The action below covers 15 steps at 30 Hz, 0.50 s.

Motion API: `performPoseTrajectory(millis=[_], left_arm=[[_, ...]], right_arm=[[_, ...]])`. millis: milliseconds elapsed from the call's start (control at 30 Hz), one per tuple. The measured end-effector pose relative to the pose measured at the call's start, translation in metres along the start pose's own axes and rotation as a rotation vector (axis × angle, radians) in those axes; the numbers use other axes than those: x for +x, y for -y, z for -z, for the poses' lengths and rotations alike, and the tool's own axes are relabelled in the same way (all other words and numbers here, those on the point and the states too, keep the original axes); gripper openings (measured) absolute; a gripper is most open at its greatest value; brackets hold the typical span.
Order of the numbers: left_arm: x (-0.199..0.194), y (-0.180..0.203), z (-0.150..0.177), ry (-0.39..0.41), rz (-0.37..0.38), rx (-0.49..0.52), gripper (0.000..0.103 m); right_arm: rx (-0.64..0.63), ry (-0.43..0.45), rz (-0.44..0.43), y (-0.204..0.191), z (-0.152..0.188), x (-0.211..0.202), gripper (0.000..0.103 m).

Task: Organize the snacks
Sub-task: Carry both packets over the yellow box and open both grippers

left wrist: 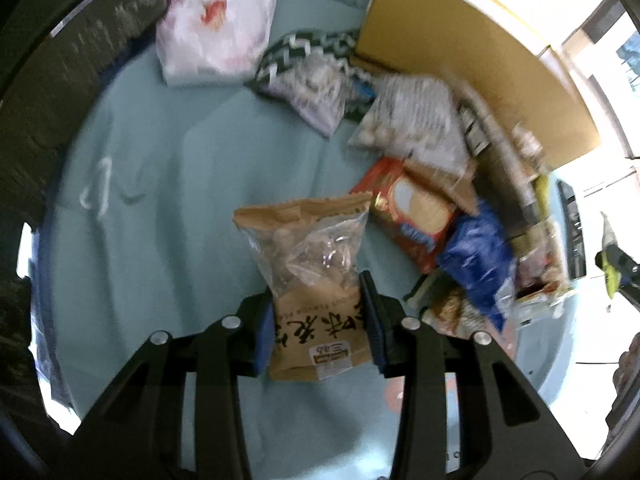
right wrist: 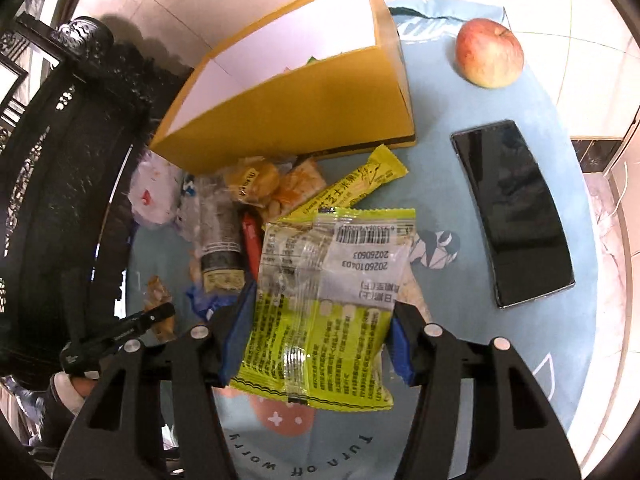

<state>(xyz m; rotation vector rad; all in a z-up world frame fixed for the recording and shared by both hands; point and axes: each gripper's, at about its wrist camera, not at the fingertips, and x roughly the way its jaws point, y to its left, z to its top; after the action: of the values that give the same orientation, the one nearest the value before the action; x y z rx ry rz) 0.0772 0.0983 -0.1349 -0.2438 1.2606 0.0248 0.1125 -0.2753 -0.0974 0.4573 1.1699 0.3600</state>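
Note:
My left gripper (left wrist: 318,300) is shut on a brown paper snack bag with a clear window (left wrist: 312,264), held above the light blue cloth. A pile of snacks lies to its right: a red biscuit pack (left wrist: 412,216), a blue pack (left wrist: 476,256) and a white pack (left wrist: 416,120). My right gripper (right wrist: 320,316) is shut on a yellow-green snack pack (right wrist: 324,300), held in front of the open yellow box (right wrist: 288,108). More snacks lie at the box's foot, among them a yellow bar (right wrist: 352,188) and a dark tube-shaped pack (right wrist: 220,240).
A black phone (right wrist: 516,212) and an apple (right wrist: 490,52) lie on the cloth (right wrist: 460,352) to the right of the box. A white plastic bag (left wrist: 216,20) and a patterned pouch (left wrist: 304,56) lie at the far side. Dark carved furniture (right wrist: 48,184) stands to the left.

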Motion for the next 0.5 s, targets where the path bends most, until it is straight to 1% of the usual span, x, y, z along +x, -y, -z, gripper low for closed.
performPoseTrajectory(millis=[100, 167, 233, 367, 433, 500], left_arm=[[-0.02, 0.002, -0.008, 0.04, 0.013, 0.003, 0.038], [-0.034, 0.006, -0.015, 0.065, 0.022, 0.011, 0.038], [-0.053, 0.016, -0.028, 0.111, 0.05, 0.034, 0.038], [-0.083, 0.041, -0.062, 0.199, 0.096, 0.086, 0.038], [-0.092, 0.065, -0.086, 0.245, 0.12, 0.124, 0.038], [-0.099, 0.089, -0.113, 0.285, 0.131, 0.162, 0.038]], right_arm=[[-0.013, 0.012, -0.013, -0.008, 0.0, -0.006, 0.059], [-0.031, 0.034, -0.028, -0.019, -0.008, -0.011, 0.059], [-0.051, 0.063, -0.044, -0.025, -0.014, -0.02, 0.059], [-0.085, 0.148, -0.081, -0.041, -0.045, -0.039, 0.059], [-0.094, 0.206, -0.097, -0.049, -0.069, -0.048, 0.059], [-0.101, 0.24, -0.098, -0.055, -0.089, -0.05, 0.059]])
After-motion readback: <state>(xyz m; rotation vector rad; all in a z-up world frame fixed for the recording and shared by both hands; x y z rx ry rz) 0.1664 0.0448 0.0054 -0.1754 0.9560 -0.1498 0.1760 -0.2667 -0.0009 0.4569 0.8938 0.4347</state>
